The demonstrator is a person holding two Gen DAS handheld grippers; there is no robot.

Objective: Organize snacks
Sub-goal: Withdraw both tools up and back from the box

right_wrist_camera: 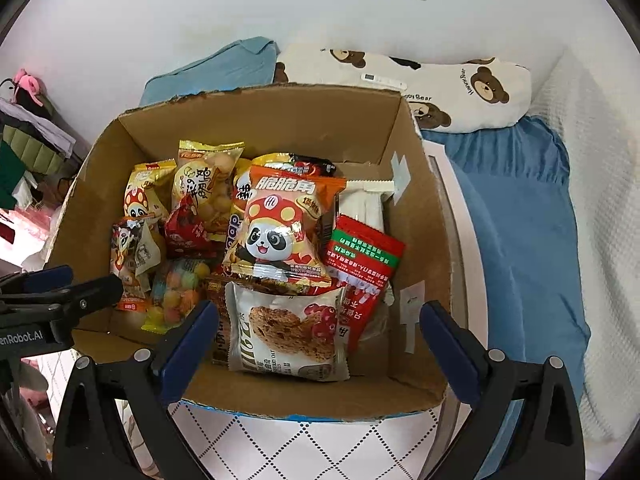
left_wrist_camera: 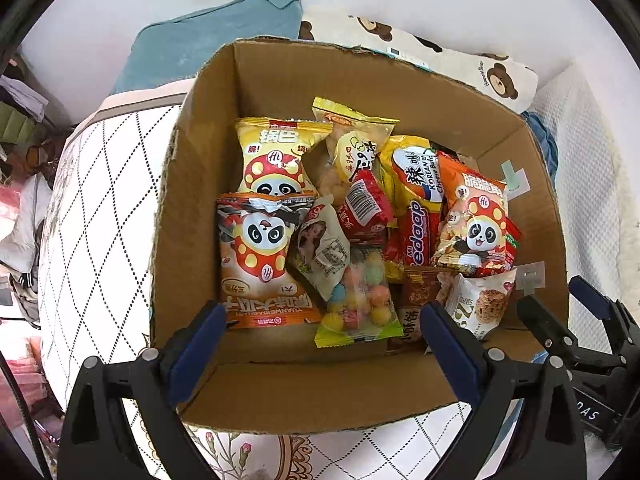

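Note:
An open cardboard box sits on a bed and holds several snack packs lying loose. Among them are an orange panda bag, a clear bag of coloured candy balls, a white oat cookie pack, another panda bag and a red and green sachet. My left gripper hangs open over the box's near left part, nothing between its fingers. My right gripper is open above the cookie pack at the near right, not touching it. Each gripper shows at the edge of the other's view.
The box rests on white quilted bedding with a diamond pattern. Behind it lie a bear-print pillow and a teal cushion. A blue blanket is to the right. Clothes and clutter fill the far left.

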